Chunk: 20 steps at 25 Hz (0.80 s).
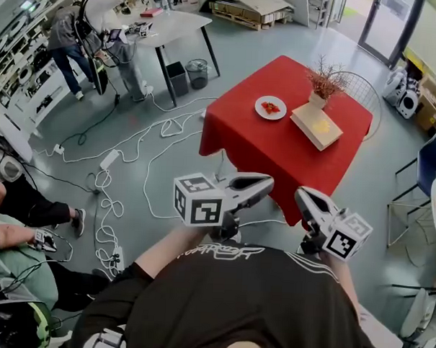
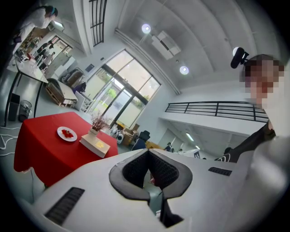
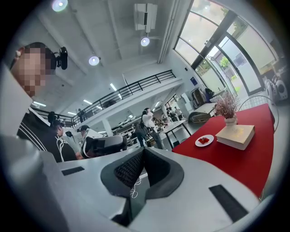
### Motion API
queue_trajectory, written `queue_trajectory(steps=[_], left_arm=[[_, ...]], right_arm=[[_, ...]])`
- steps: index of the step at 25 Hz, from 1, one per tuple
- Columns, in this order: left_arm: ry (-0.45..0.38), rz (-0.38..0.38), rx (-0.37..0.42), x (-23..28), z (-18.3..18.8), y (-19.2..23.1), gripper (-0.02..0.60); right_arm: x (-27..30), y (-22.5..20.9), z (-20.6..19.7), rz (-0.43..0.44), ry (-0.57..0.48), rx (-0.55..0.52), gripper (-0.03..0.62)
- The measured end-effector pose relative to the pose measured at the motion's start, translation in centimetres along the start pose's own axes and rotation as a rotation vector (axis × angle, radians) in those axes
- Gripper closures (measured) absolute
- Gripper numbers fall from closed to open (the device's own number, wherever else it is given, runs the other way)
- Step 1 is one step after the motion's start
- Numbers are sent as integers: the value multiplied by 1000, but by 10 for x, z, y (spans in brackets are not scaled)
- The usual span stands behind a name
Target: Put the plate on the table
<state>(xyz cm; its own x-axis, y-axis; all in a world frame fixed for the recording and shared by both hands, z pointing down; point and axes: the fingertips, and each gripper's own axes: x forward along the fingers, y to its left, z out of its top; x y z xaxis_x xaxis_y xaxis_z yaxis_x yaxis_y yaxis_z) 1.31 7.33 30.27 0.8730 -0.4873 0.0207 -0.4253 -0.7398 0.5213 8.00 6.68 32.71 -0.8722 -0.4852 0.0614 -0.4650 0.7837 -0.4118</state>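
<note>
My left gripper (image 1: pixel 265 185) and right gripper (image 1: pixel 303 198) are closed, empty; plate (image 1: pixel 270 107) sits on the desk (image 1: pixel 276 154) already, so I'd hold clear.

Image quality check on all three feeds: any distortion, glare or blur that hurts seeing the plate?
Head view: even light, mild bending at the edges, plate on the red table reads crisp. Left gripper view: strong fisheye, black corners, windows blown out, plate small but clear. Right gripper view: same fisheye and dark corners, glare from the windows at upper right, plate tiny yet distinct.
</note>
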Motion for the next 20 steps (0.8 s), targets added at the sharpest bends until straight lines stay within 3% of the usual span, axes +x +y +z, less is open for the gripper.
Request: queue_trajectory(steps=[20], left_arm=[[19, 16, 18, 5, -31, -39, 575]], right_arm=[[-43, 18, -13, -4, -36, -9, 586]])
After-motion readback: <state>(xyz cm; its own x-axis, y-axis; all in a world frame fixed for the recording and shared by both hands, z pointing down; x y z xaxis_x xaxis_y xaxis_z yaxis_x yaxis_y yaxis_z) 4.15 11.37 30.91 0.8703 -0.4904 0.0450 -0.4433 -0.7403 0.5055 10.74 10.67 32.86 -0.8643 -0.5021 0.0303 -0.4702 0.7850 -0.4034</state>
